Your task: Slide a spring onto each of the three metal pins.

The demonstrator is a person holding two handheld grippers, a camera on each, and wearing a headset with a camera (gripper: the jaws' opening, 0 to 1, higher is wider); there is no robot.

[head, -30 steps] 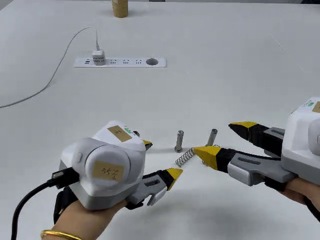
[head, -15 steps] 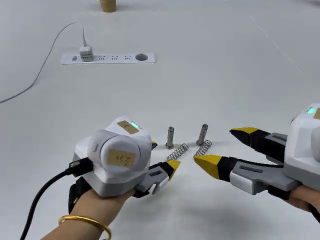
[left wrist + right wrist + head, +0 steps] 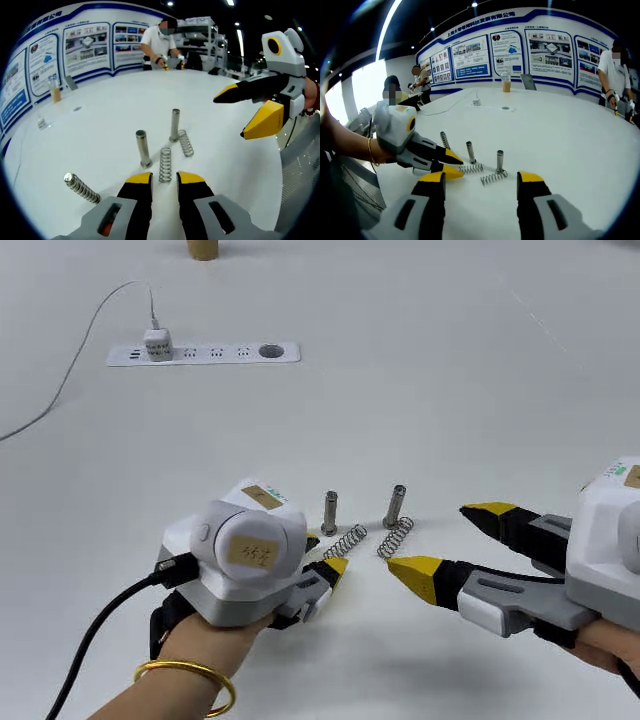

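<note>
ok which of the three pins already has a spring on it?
The pin at the lower left of the left gripper view, with coils along its shaft. The other two pins stand bare, two loose springs lying by them.

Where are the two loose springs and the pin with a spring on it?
Near spring (image 3: 165, 165), left gripper view, middle coils.
Far spring (image 3: 186, 143), left gripper view, middle coils.
Pin with spring (image 3: 80, 186), left gripper view, coils midway along it.

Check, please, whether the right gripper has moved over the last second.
Yes. The right gripper has drawn back toward the person, away from the rightmost pin, uncovering the spring beside it.
</note>
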